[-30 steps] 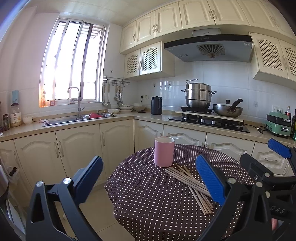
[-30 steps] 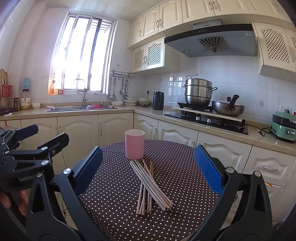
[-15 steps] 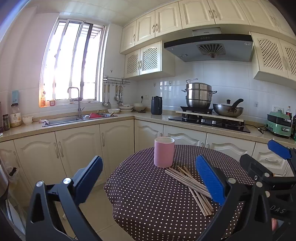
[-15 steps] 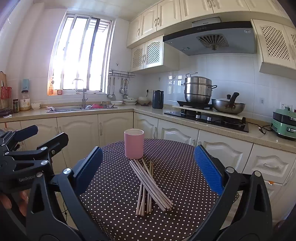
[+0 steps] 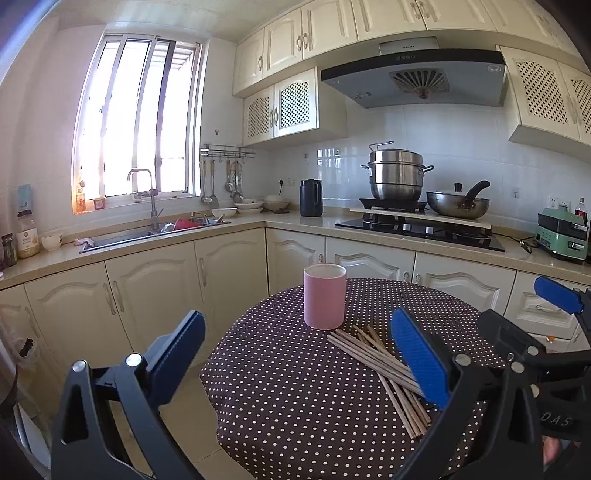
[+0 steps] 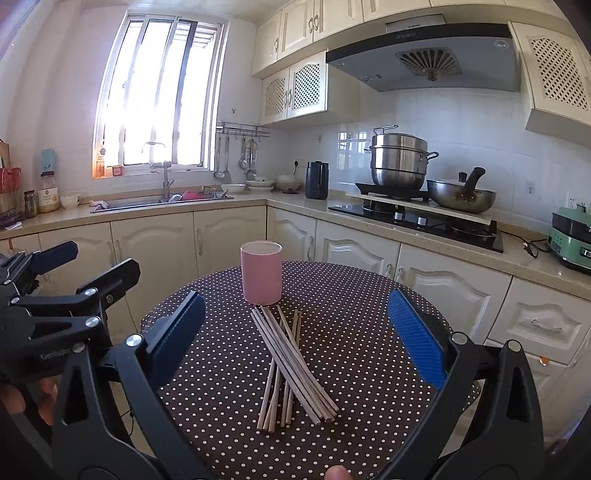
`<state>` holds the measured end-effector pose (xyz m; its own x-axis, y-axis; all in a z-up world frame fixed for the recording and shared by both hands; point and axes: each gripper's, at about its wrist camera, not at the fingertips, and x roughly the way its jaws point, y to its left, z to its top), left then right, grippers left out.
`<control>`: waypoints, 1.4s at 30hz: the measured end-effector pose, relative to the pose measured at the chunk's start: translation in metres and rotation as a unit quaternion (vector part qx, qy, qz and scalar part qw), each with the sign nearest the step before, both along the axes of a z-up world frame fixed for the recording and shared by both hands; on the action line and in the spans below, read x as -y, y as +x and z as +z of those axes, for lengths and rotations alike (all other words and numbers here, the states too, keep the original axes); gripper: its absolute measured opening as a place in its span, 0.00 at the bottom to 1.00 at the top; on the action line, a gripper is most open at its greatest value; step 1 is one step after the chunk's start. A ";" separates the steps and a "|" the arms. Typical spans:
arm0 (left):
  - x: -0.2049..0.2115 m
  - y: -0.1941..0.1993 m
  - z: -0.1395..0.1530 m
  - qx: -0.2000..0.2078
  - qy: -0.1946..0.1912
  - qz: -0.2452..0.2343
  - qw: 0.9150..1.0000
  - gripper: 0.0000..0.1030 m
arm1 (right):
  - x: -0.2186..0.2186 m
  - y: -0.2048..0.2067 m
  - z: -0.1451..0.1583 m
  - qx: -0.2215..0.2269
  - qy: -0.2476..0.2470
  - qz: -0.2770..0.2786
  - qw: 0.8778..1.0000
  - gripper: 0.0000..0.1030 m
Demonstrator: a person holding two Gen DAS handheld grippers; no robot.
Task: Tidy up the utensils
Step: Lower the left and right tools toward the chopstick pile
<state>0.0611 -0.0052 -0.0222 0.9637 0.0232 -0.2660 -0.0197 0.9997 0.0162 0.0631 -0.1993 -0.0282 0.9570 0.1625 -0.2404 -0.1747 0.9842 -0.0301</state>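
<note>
1. While both tools hover short of pink cup (image 6: 261,272): chopsticks (image 6: 291,365) loose, crossed on dotted tablecloth (image 6: 362,295) just before cup.
2. Right gripper (image 6: 295,345) and left gripper (image 5: 295,350): wide open, empty.
3. Step judged: approach, nothing gathered.
4. Next: descend, pinch bundle, tip into cup.

home kitchen | sink (image 5: 155,236) | stove (image 5: 417,227) | cabinets (image 5: 288,35)

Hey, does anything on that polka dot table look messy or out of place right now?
Yes: the chopsticks lie loose and crisscrossed on the tablecloth beside the upright pink cup, not in it.
</note>
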 end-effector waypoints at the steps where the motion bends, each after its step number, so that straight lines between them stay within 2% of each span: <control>1: 0.001 0.005 0.000 -0.007 -0.002 -0.005 1.000 0.96 | 0.002 0.002 0.000 0.000 -0.002 0.000 1.000 0.94; 4: 0.004 0.019 0.001 -0.029 -0.008 -0.009 1.000 0.96 | 0.008 0.010 0.001 -0.008 0.001 0.009 1.000 0.94; 6: 0.006 0.028 0.001 -0.043 -0.016 -0.023 0.999 0.96 | 0.009 0.015 0.002 -0.004 -0.014 0.009 1.000 0.94; 9: 0.009 0.049 -0.003 -0.085 -0.026 -0.038 0.995 0.96 | 0.017 0.031 0.000 -0.020 -0.016 0.018 1.000 0.94; 13: 0.016 0.084 -0.012 -0.151 -0.037 -0.066 0.986 0.96 | 0.033 0.065 -0.005 -0.074 -0.003 0.046 0.996 0.93; 15: 0.018 0.101 -0.019 -0.177 -0.053 -0.075 0.980 0.89 | 0.038 0.083 -0.010 -0.102 -0.005 0.056 0.993 0.87; 18: 0.020 0.131 -0.034 -0.225 -0.086 -0.091 0.966 0.79 | 0.042 0.111 -0.022 -0.155 -0.006 0.080 0.985 0.79; 21: 0.031 0.160 -0.051 -0.273 -0.087 -0.088 0.954 0.70 | 0.044 0.137 -0.036 -0.206 -0.002 0.107 0.973 0.68; 23: 0.036 0.175 -0.061 -0.304 -0.092 -0.088 0.944 0.62 | 0.043 0.153 -0.046 -0.239 0.000 0.125 0.963 0.54; 26: 0.041 0.194 -0.076 -0.342 -0.111 -0.101 0.928 0.57 | 0.042 0.176 -0.062 -0.284 0.002 0.140 0.948 0.48; 29: 0.041 0.210 -0.098 -0.384 -0.125 -0.092 0.910 0.51 | 0.042 0.195 -0.075 -0.324 0.008 0.156 0.933 0.41; 30: 0.040 0.216 -0.103 -0.394 -0.122 -0.084 0.907 0.49 | 0.043 0.199 -0.078 -0.332 0.010 0.160 0.930 0.40; 33: 0.041 0.224 -0.117 -0.407 -0.126 -0.071 0.902 0.48 | 0.040 0.211 -0.085 -0.348 0.009 0.167 0.922 0.37; 38: 0.047 0.235 -0.129 -0.411 -0.114 -0.050 0.903 0.48 | 0.037 0.224 -0.095 -0.362 0.011 0.180 0.915 0.37; 42: 0.051 0.241 -0.135 -0.422 -0.104 -0.034 0.900 0.48 | 0.035 0.233 -0.099 -0.368 0.012 0.181 0.912 0.37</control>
<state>0.3020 -0.0562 -0.1570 0.4137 -0.1624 -0.8958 -0.0270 0.9813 -0.1904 0.2958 -0.2344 -0.1273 0.4203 0.4500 -0.7879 -0.4533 0.8564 0.2473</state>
